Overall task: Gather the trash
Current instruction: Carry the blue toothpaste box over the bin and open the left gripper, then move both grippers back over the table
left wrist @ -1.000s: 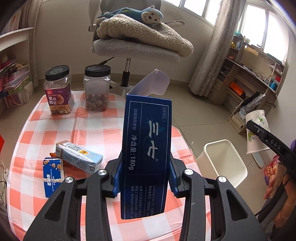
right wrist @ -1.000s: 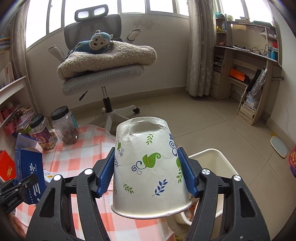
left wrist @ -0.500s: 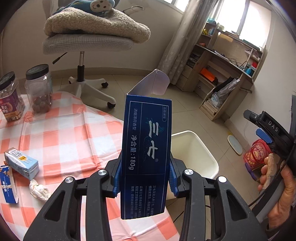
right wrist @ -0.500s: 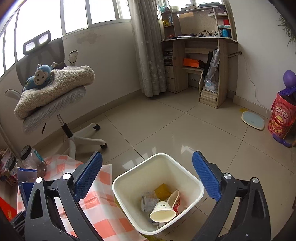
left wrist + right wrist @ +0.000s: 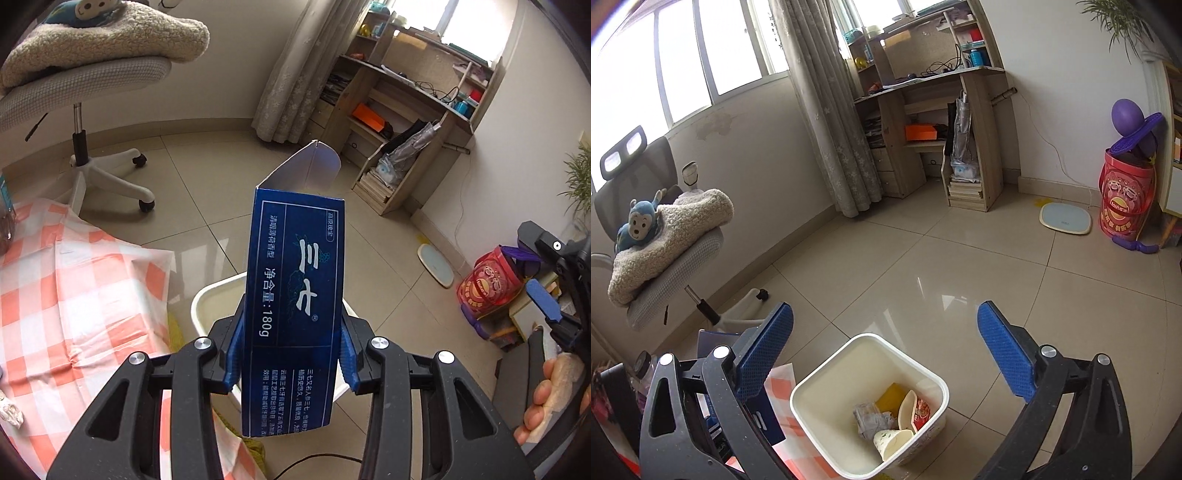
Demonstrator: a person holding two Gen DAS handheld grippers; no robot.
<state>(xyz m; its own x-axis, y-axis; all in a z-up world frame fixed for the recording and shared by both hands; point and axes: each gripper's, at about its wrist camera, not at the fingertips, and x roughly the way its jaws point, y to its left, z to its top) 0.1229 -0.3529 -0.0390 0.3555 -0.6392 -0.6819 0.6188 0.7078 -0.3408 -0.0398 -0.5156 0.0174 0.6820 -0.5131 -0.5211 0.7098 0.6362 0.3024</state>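
Fingers (image 5: 1004,354) of the right gripper (image 5: 882,350) now gape wide and empty above the white bin (image 5: 812,391); its paper cup (image 5: 892,441) has dropped in. Left gripper (image 5: 291,354) has carried the blue carton (image 5: 295,302), still pinched upright, off the checked table (image 5: 74,295) to hang over the bin, tiled floor (image 5: 942,266) beyond.
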